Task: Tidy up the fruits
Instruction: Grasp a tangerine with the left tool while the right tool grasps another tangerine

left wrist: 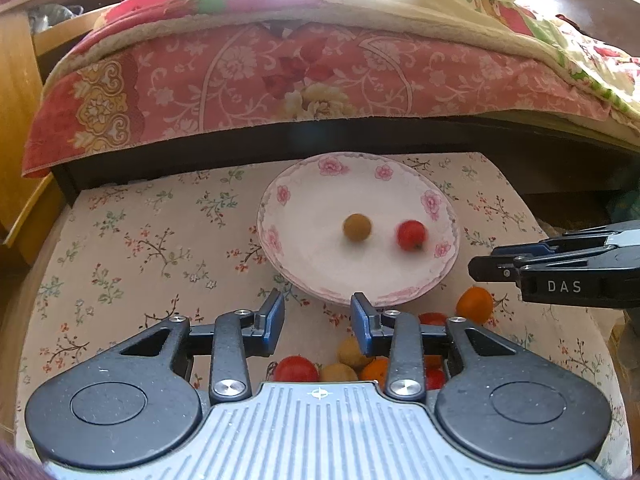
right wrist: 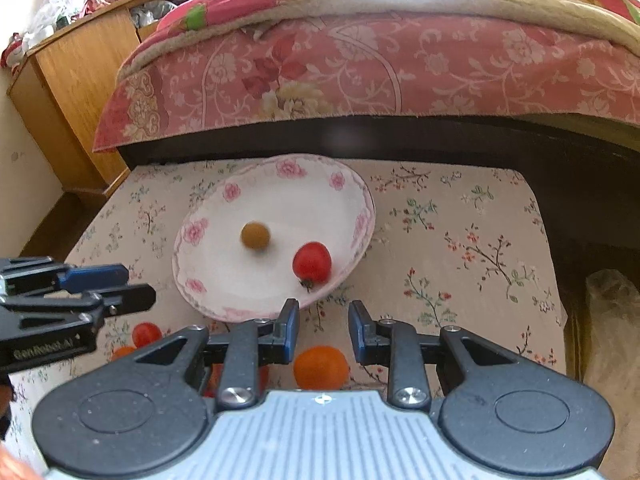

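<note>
From the left wrist, the left gripper (left wrist: 318, 316) is held with jaws parted and empty above a heap of loose fruits (left wrist: 340, 366) on the flowered cloth (left wrist: 132, 248). One fruit should be straddled squarely and closed on gently, since the neighbours could be nudged away. The plate (left wrist: 304, 204), beyond the fingertips, carries a tan fruit (left wrist: 357, 227) and a red tomato (left wrist: 412, 235).

From the right wrist, the right gripper (right wrist: 323, 326) is likewise spread and empty; an orange fruit (right wrist: 321, 367) lies just beneath the gap.

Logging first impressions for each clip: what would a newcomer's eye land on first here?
The floral plate mid-table, holding a red tomato and a tan round fruit. Next, the loose fruit pile under the open left gripper, and an orange fruit below the open right gripper.
</note>
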Demonstrator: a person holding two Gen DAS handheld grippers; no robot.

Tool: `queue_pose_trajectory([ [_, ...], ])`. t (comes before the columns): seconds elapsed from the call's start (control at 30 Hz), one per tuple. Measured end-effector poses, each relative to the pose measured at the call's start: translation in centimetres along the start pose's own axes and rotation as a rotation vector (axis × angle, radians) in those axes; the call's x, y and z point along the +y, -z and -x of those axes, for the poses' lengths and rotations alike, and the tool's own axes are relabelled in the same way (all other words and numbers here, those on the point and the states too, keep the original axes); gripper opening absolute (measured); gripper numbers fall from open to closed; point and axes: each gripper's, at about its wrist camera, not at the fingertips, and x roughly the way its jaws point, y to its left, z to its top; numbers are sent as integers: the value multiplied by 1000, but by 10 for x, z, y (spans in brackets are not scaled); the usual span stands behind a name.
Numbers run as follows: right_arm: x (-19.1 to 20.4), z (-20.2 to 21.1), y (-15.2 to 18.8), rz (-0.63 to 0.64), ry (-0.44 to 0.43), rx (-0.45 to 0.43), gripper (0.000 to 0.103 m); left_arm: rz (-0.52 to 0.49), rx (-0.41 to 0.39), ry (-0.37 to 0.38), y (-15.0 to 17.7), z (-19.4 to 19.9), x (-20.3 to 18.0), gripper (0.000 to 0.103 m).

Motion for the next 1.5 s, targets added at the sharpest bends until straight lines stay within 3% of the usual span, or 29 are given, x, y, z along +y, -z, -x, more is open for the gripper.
queue_pose_trajectory([
  [0.6,-7,4,19,15,-6,49,30,-77,55,11,36,17,7,49],
  [0.93,-9,2,18,32,-5,63,31,-101,109,-1,52,6,8,51],
  [1.17,-8,0,20,79,-8,70,36,-114,128,-1,55,-2,6,52],
  [1.5,8,-9,24,175,-26,107,37,-111,143,5,58,-7,8,53],
])
